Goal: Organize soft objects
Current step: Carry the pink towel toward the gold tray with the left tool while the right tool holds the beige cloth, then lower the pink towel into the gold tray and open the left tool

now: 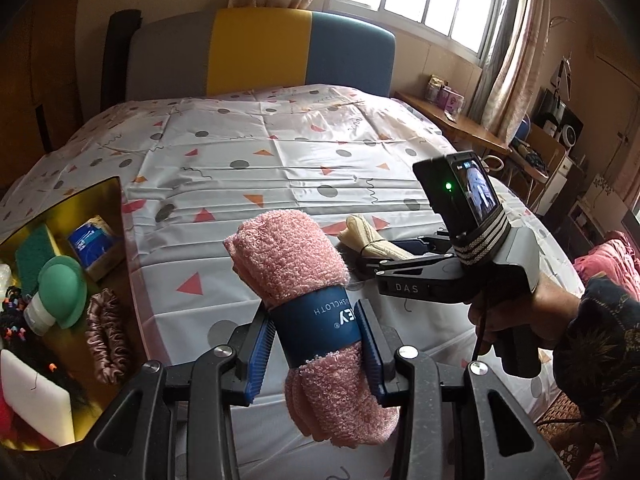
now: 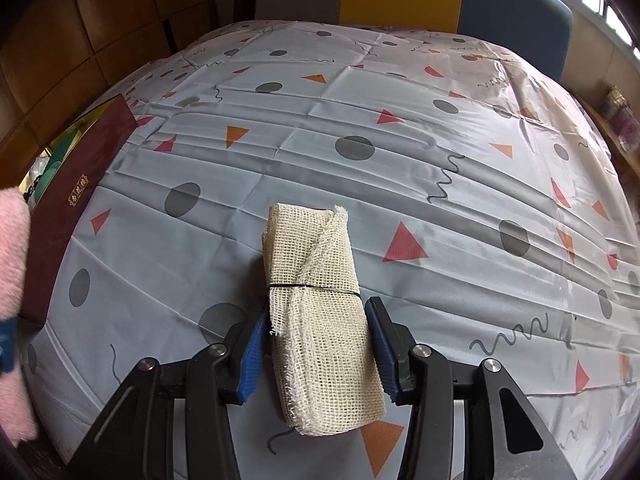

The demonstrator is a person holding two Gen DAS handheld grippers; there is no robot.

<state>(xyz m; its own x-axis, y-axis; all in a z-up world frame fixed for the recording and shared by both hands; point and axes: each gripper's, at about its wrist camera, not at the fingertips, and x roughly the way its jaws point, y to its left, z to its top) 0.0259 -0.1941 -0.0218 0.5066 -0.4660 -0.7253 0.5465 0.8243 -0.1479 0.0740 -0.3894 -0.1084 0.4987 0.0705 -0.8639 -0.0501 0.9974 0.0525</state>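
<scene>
Item: pink washcloth (image 1: 316, 300), clamped in my left gripper (image 1: 316, 344). Mesh cloth roll (image 2: 320, 320) between my right gripper's (image 2: 320, 344) jaws, seemingly gripped. Next, I judged: stow both in box (image 1: 102, 196).

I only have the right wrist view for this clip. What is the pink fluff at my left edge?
Observer: It is a rolled pink washcloth with a blue paper band, clamped in the left claw and held above the bed.
Reviewer: I see only the dark red outside of the box next to it. Is anything in it?
Observer: Yes. The box is open and gold inside. It holds a green sponge, a satin scrunchie and a white foam block, among other things.
</scene>
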